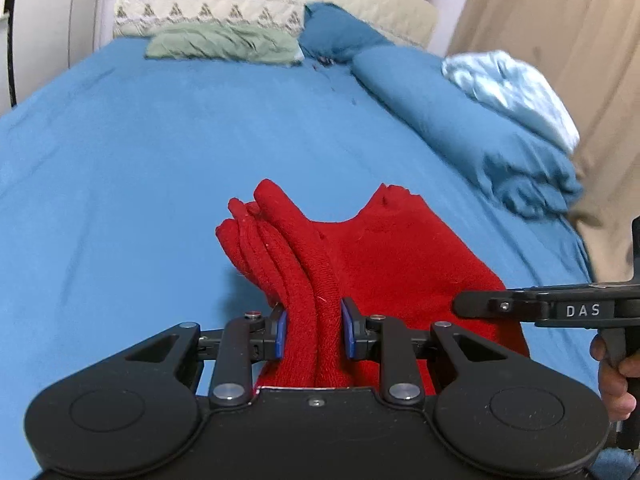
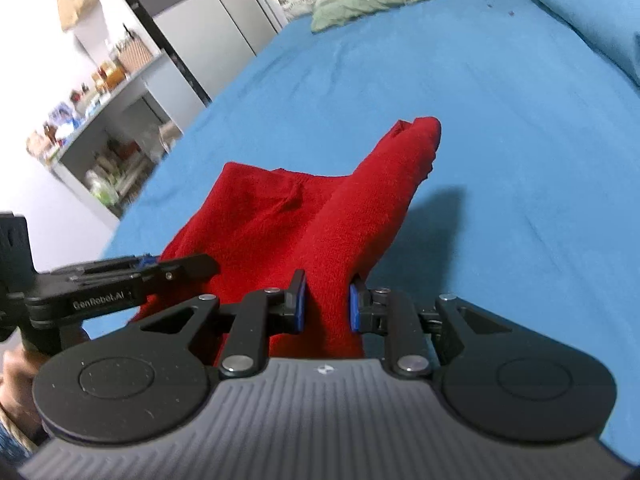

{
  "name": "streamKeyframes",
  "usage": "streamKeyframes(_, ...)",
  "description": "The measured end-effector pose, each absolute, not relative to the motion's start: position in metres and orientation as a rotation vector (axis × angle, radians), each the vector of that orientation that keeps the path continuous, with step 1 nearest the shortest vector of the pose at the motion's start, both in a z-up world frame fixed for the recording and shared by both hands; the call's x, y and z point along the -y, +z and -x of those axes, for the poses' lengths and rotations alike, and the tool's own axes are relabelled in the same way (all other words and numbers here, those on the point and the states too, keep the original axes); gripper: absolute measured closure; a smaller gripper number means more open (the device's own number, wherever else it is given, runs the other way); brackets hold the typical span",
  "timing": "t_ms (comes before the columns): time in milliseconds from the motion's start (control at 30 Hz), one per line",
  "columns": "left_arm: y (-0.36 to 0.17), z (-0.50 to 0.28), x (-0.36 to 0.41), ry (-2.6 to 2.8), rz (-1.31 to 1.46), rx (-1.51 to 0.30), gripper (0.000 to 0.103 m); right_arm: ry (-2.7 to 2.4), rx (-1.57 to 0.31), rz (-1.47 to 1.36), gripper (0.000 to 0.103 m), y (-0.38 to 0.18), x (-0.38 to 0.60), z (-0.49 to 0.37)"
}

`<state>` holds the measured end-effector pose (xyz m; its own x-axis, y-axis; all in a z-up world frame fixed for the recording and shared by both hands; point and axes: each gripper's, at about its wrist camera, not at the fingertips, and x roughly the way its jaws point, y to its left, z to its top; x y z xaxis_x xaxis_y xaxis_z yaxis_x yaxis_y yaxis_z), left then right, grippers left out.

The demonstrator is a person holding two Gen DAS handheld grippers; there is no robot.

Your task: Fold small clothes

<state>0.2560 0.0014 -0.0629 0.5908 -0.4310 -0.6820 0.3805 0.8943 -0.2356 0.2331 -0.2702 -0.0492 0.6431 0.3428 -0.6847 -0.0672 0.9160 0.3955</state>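
- Nearest the left wrist camera, the left tongs [image 1: 313, 330] are clenched on a bunched fold of a red knit garment [image 1: 384, 256], the cloth pressed between both blue pads [image 1: 281, 334].
- In the right wrist view, the right tongs [image 2: 327, 307] grip another gathered ridge of the red knit garment [image 2: 280, 216], which rises from the jaws and runs away from the camera.
- The right tongs [image 1: 532, 306] reach in from the right edge of the left view, just beside the cloth; the left tongs [image 2: 120, 280] show at the left of the right view.
- The garment's middle spreads on a blue bed sheet [image 1: 140, 168] between the two grips, its far ends raised.
- Farther right, a folded blue blanket [image 1: 460, 120] carries a pale blue cloth [image 1: 516, 92].
- At the far end lie a green cloth [image 1: 224, 42] and a quilted cream cover [image 1: 248, 4].
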Motion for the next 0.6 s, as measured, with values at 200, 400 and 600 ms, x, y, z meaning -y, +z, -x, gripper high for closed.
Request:
streamKeyframes(200, -0.128, -0.228, 0.011, -0.423, 0.036, -0.871, 0.074, 0.161, -0.915, -0.342, 0.066, -0.123, 0.285, -0.198)
streamKeyframes(400, -0.13, -0.23, -0.002, -0.42, 0.09, -0.859, 0.065, 0.174, -0.891, -0.401, 0.054, -0.136, 0.299, -0.186)
streamKeyframes(600, -0.132, -0.216, -0.011, -0.327, -0.01, -0.778, 0.031, 0.104, -0.843, -0.316, 0.036, -0.128, 0.299, -0.181)
